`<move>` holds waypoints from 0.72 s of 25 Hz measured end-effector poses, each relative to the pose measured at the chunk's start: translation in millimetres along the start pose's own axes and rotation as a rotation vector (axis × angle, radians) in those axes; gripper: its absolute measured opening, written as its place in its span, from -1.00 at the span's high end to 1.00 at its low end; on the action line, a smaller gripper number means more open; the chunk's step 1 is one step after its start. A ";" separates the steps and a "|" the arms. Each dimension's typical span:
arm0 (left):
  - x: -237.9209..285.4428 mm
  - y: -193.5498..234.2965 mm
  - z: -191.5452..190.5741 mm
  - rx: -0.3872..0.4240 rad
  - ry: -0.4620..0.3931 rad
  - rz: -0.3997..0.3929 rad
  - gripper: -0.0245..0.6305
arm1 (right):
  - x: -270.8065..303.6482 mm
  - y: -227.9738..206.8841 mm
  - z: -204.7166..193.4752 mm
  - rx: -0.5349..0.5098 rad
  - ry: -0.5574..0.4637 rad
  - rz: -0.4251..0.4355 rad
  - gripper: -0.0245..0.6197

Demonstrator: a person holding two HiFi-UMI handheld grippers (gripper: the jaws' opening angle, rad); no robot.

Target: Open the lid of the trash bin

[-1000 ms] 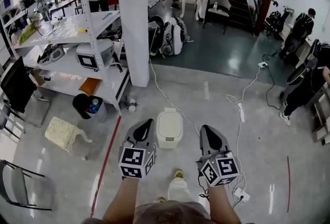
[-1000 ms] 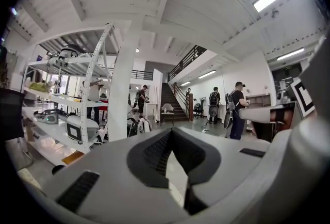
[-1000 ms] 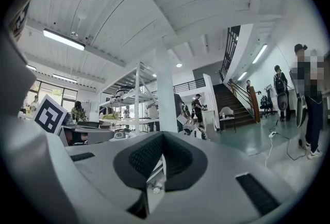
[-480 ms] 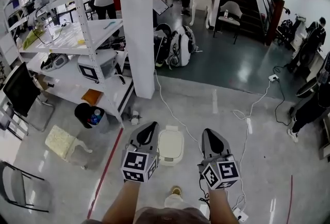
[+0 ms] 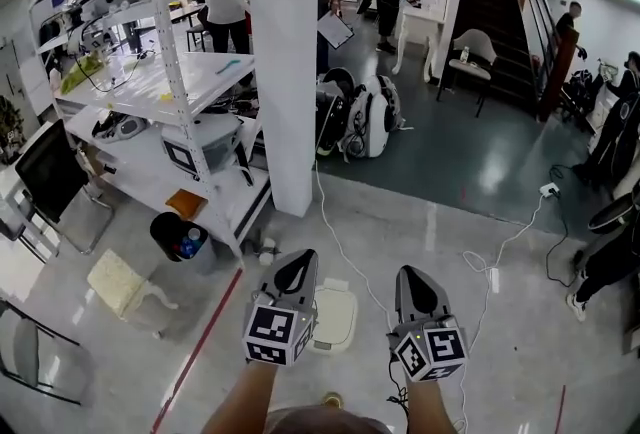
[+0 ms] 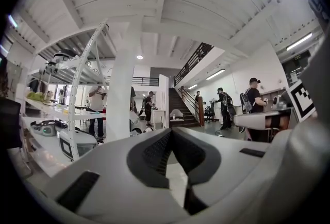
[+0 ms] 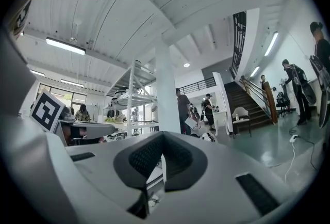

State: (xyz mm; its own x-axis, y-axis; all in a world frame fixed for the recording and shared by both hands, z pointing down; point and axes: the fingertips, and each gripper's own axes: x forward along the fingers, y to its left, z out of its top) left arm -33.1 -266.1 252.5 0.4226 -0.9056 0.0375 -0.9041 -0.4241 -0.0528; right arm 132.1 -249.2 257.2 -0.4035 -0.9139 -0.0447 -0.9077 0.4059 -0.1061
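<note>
Your left gripper (image 5: pixel 297 267) and right gripper (image 5: pixel 413 277), jaws pressed together on nothing, hover above the floor (image 5: pixel 520 342); the bin (image 5: pixel 338 324), lid (image 5: pixel 337 305) down, lies lengthwise ahead and below, nearer your left.

Closed white trash bin (image 5: pixel 335 317) — partly behind left tool (image 5: pixel 297 266) — just beside right tool (image 5: pixel 414 279).

The trash bin (image 5: pixel 335 318) looks smooth white plastic; the floor (image 5: pixel 520 322) is glossy and reflective.
</note>
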 end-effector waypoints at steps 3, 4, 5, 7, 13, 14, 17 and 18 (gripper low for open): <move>9.0 6.1 2.9 -0.002 -0.003 0.002 0.95 | 13.5 -1.5 0.1 0.005 -0.005 0.011 0.83; 13.0 8.0 4.1 -0.002 -0.005 -0.001 0.95 | 18.7 -1.5 0.9 0.009 -0.009 0.014 0.83; 17.6 9.4 5.2 -0.003 -0.006 -0.005 0.95 | 24.0 -1.4 1.7 0.012 -0.011 0.016 0.83; 26.0 10.7 8.0 -0.002 -0.005 -0.017 0.95 | 32.9 -0.8 2.7 0.017 -0.012 0.019 0.83; 40.9 15.3 2.4 0.020 0.014 -0.023 0.94 | 42.6 -6.2 -0.3 0.022 -0.026 -0.017 0.83; 44.0 16.2 1.6 0.012 0.014 -0.026 0.94 | 44.8 -7.9 -0.8 0.020 -0.028 -0.021 0.83; 53.9 16.4 1.4 -0.012 0.007 -0.040 0.95 | 50.9 -11.3 -4.5 0.023 -0.016 -0.018 0.83; 57.0 15.5 0.4 -0.018 0.005 -0.047 0.95 | 51.9 -12.1 -7.2 0.025 -0.008 -0.018 0.83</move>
State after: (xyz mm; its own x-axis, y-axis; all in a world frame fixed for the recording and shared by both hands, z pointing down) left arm -22.9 -324.3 253.5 0.4644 -0.8845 0.0450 -0.8842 -0.4659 -0.0326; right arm 121.3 -301.5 263.4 -0.3863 -0.9210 -0.0506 -0.9115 0.3896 -0.1318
